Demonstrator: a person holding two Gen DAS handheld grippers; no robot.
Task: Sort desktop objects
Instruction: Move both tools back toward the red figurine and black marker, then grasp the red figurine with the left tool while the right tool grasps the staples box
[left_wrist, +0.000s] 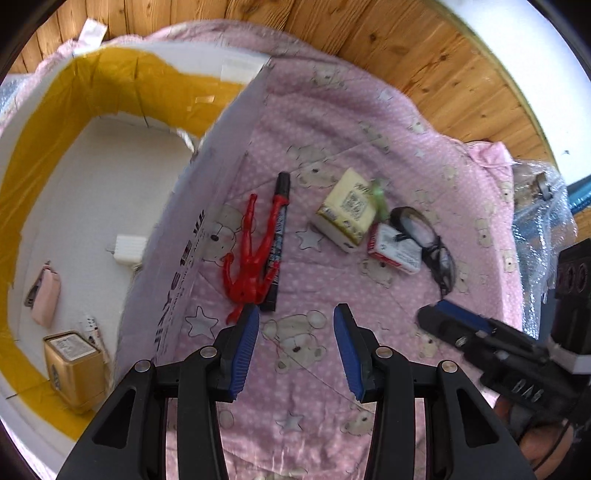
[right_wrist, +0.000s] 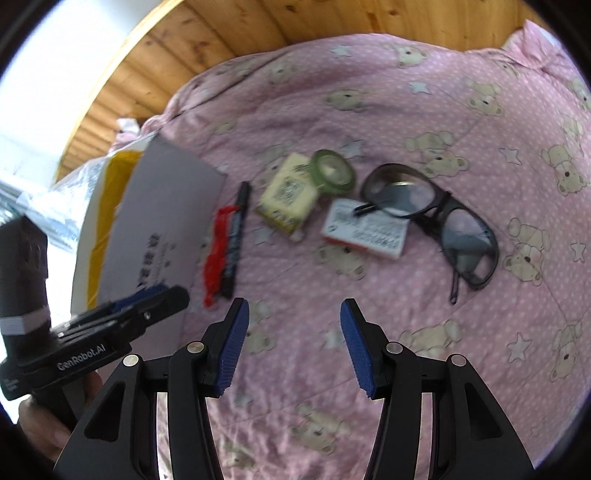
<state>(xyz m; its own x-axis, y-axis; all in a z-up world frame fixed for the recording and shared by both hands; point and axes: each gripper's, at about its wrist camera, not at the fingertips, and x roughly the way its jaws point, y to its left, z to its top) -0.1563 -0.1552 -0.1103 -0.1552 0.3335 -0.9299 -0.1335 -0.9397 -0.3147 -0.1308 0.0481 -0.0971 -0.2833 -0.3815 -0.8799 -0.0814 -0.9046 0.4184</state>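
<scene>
Nearest, at the bottom of the left wrist view, the left gripper (left_wrist: 295, 350) hangs with its blue-padded fingers (left_wrist: 242, 354) spread apart and empty above a pink blanket (left_wrist: 314, 424) printed with bears and stars. Likewise, the right gripper (right_wrist: 293, 347) at the bottom of its own view is released and holds nothing. Just beyond the left fingers, toward frame centre, lie a red toy figure (left_wrist: 249, 258) and a dark marker pen (left_wrist: 277, 240), side by side and touching. Farther on, right of centre, a pale yellow box (left_wrist: 347, 210) sits beside a small white and red box (left_wrist: 393, 249); a green tape roll (right_wrist: 332, 171) rests against the yellow box, and black glasses (left_wrist: 428, 243) overlap the white box. At frame left stands an open white box (left_wrist: 207, 206) with yellow tape round its inner rim, already holding a gold box (left_wrist: 74, 369), a pink pouch (left_wrist: 46, 295) and a small white item (left_wrist: 129, 249). Wooden planks (left_wrist: 406, 48) fill the far background.
</scene>
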